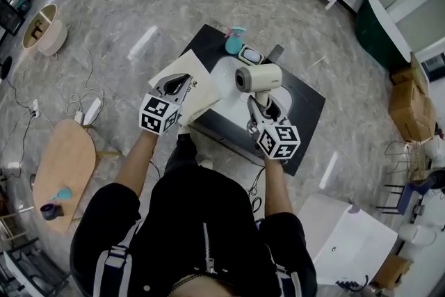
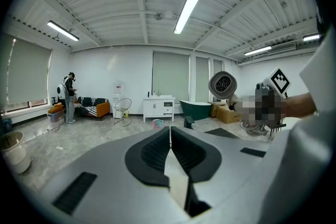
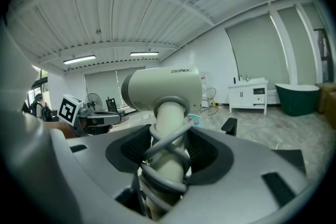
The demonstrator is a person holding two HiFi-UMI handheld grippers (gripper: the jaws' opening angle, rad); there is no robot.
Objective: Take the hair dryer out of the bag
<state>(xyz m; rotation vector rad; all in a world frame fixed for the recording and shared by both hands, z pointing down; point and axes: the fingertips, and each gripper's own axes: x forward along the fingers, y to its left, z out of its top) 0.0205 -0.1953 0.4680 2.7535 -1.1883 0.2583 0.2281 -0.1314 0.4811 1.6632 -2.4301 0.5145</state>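
Observation:
The cream hair dryer [image 1: 259, 77] hangs above the black table [image 1: 309, 102], barrel level and handle down. My right gripper [image 1: 259, 110] is shut on its handle, which has the grey cord wound round it [image 3: 167, 150]. In the right gripper view the dryer [image 3: 163, 89] fills the middle, between the pads. To the left, my left gripper [image 1: 179, 85] is shut on the edge of the flat cream bag [image 1: 203, 92]. A pale strip of the bag [image 2: 176, 182] shows between its closed jaws. The dryer [image 2: 222, 85] is out of the bag and to its right.
A teal item [image 1: 234, 44] and a small case [image 1: 250, 54] lie at the table's far end. A round wooden side table [image 1: 64, 162] stands at the left, a white box [image 1: 348, 240] at the lower right, cardboard boxes [image 1: 410, 104] at the right, and cables [image 1: 87, 83] lie on the floor.

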